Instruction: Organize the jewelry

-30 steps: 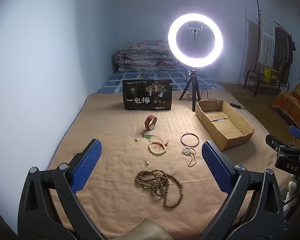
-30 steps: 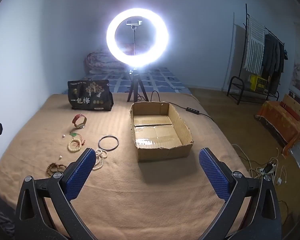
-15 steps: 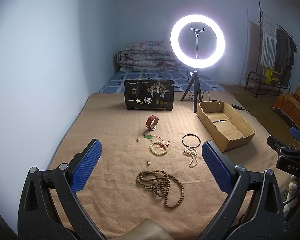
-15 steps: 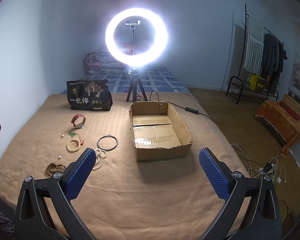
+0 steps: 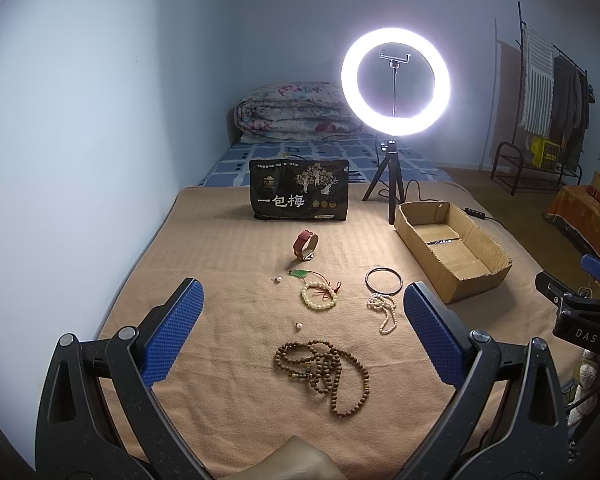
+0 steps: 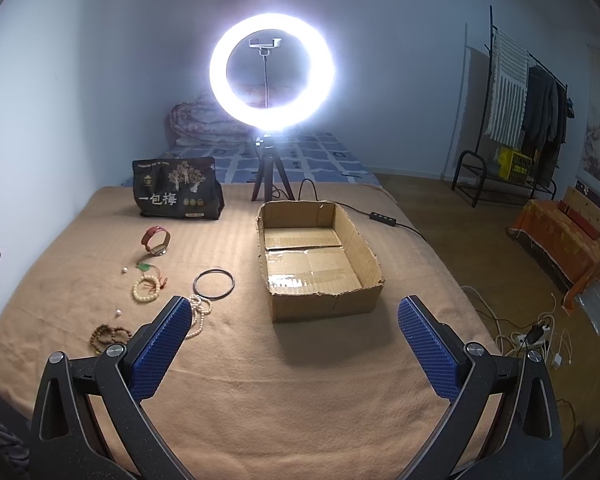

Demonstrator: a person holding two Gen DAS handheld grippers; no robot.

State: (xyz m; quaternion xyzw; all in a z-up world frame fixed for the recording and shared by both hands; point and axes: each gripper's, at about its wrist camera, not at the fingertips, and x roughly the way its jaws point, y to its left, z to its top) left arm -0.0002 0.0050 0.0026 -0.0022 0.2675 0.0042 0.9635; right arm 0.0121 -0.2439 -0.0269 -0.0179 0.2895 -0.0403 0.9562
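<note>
Left wrist view: the left gripper [image 5: 302, 328] hangs wide open and empty above the wooden bead necklace [image 5: 323, 371], which lies nearer the camera than the cardboard box [image 5: 452, 248]. Descend straight, straddling the bunched beads.

Right wrist view: the right gripper [image 6: 294, 344] gapes empty before the box [image 6: 320, 256]; keep it clear.

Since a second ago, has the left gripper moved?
Yes, slightly. In the left wrist view the black snack bag and ring light have drifted right, so the open left gripper turned a little left.
</note>
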